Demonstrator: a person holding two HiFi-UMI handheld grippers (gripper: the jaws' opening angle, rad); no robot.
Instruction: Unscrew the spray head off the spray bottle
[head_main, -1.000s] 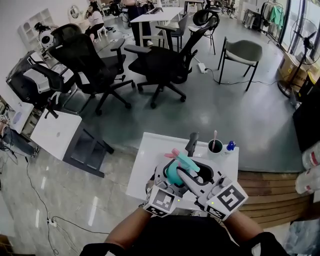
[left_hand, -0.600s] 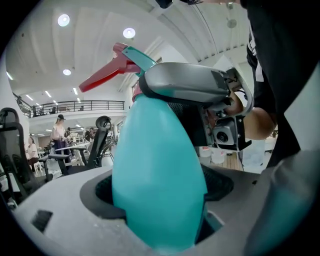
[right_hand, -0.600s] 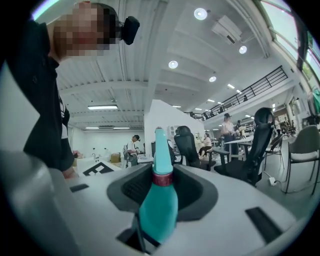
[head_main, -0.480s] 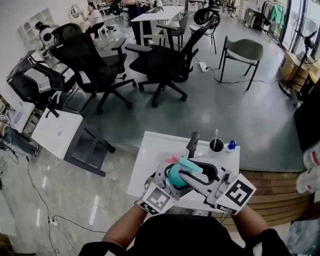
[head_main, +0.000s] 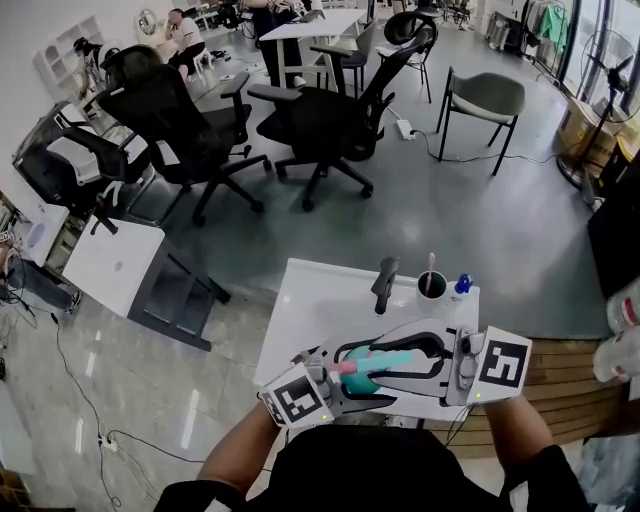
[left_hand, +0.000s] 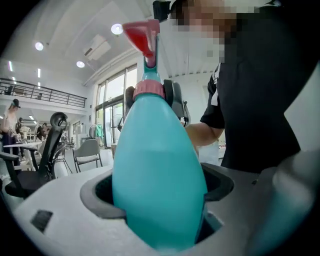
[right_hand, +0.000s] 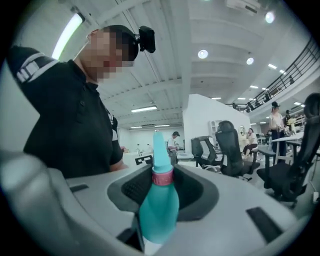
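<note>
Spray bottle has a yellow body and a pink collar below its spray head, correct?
No. The spray bottle has a teal body, not yellow, with a pink collar below its spray head; the left gripper view shows it.

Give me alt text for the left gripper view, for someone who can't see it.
A teal spray bottle fills the frame, clamped in the left gripper, its pink spray head pointing up. The right gripper's dark fingers flank the pink collar; a person in black is at right.
</note>
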